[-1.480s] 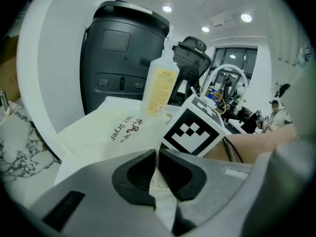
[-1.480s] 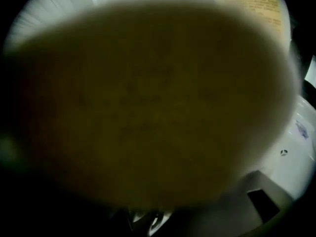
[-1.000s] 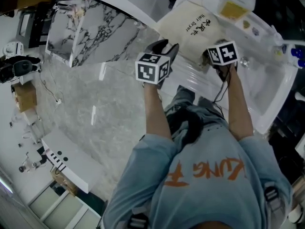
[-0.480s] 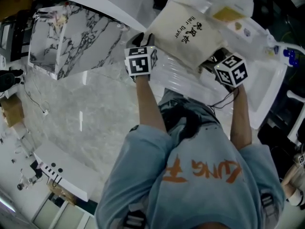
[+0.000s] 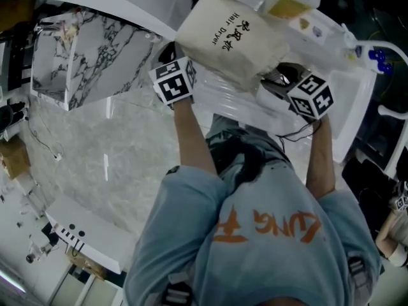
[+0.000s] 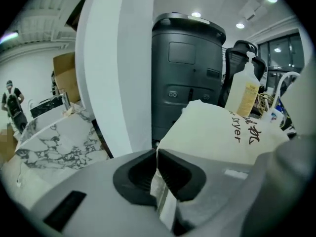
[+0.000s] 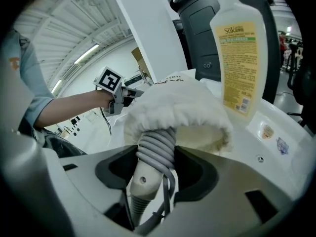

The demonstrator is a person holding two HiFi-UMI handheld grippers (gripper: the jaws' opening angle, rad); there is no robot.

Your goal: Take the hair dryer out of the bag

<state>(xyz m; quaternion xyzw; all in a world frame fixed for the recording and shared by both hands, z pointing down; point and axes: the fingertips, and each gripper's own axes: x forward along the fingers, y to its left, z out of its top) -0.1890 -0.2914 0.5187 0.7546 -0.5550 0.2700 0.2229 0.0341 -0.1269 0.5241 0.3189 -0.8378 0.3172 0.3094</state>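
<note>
The cream cloth bag [image 5: 229,40], printed "Hair Dryer", lies on the white sink counter [image 5: 344,116]. My left gripper [image 6: 157,174] has just been closing and is now shut on the fabric at the bag's [image 6: 217,132] near corner. At the bag's open mouth [image 7: 177,107], my right gripper [image 7: 157,164] is shut on the hair dryer's handle [image 7: 148,174], which has grey cord wound round it. The rest of the dryer is hidden inside the bag. In the head view the right gripper [image 5: 284,85] sits at the bag's right end.
A soap bottle [image 7: 239,58] stands just behind the bag. Behind the counter are a dark bin [image 6: 190,73] and a white pillar [image 6: 118,68]. A marble-patterned block [image 5: 83,56] is on the left, and a tap with blue parts [image 5: 376,56] on the right.
My left gripper moved to the bag's left corner and shut on the fabric. The right gripper rose a little with the dryer handle. The bag shifted up and left in the view.
</note>
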